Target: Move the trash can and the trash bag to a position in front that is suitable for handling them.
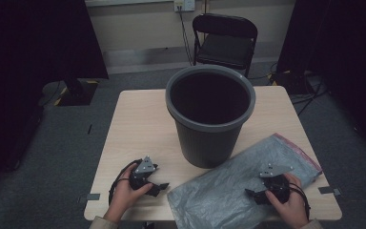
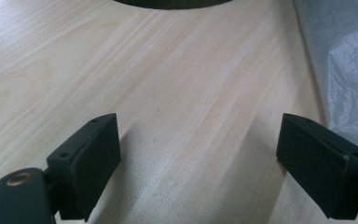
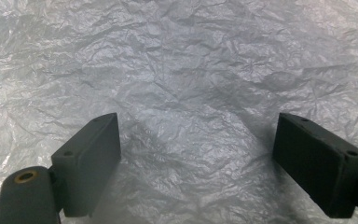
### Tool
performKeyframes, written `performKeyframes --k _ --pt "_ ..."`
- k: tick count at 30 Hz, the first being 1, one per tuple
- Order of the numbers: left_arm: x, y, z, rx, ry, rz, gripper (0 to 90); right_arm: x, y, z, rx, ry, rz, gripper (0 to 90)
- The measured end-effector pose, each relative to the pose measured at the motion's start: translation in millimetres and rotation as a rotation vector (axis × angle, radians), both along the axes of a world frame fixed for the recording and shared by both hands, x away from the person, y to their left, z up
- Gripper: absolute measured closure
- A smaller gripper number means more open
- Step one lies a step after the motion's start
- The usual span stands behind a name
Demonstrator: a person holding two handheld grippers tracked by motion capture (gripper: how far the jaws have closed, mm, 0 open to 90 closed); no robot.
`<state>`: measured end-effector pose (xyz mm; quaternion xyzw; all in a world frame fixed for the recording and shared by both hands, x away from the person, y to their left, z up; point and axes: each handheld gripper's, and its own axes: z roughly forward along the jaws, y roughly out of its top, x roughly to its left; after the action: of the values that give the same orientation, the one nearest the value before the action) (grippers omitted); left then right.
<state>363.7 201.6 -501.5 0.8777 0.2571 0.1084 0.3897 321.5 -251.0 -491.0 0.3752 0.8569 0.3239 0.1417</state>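
A dark grey plastic bin [image 1: 210, 114] stands upright in the middle of the light wooden table [image 1: 133, 124]. A crinkled grey plastic bag [image 1: 240, 183] lies flat on the table's front right; its surface [image 3: 177, 84] spreads under my right gripper. My left gripper [image 1: 161, 187] rests at the front left, open, jaws wide over bare wood [image 2: 186, 107], with the bag's edge [image 2: 349, 70] to its right and the bin's base [image 2: 172, 3] ahead. My right gripper [image 1: 253, 194] lies on the bag, open, with nothing between its jaws.
A black folding chair [image 1: 225, 40] stands behind the table. Cables [image 1: 310, 90] lie on the grey floor at the back right. Dark curtains hang on both sides. The bag has a red strip [image 1: 300, 150] along its far right edge.
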Motion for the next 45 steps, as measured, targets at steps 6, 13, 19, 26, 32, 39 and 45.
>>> performKeyframes --k 6,13,19,26,32,39,45 --pt "0.0 0.0 0.0 0.000 0.000 0.000 12.6 -0.3 -0.2 -0.5 0.005 -0.004 -0.002 13.7" --pt "-0.1 0.0 0.0 0.001 0.000 0.000 12.6 2.5 -2.9 -0.6 0.007 -0.006 0.018 13.7" --pt "-0.1 0.0 0.1 0.002 0.000 0.001 12.6 23.6 -13.6 1.9 -0.018 0.017 0.052 13.5" --pt "-0.1 0.0 0.0 0.001 0.000 0.001 12.6 56.9 -32.0 5.8 -0.050 0.056 0.032 13.7" --pt "-0.1 -0.1 0.0 0.001 0.000 0.001 12.6 92.6 -49.1 6.8 -0.041 0.072 -0.059 13.7" --pt "-0.1 0.0 0.0 0.001 0.000 0.002 12.6 116.6 -42.7 6.4 -0.020 0.060 -0.171 15.3" --pt "0.0 -0.1 0.0 0.000 0.000 0.000 12.6 73.7 -37.9 18.9 -0.013 0.046 -0.171 15.3"
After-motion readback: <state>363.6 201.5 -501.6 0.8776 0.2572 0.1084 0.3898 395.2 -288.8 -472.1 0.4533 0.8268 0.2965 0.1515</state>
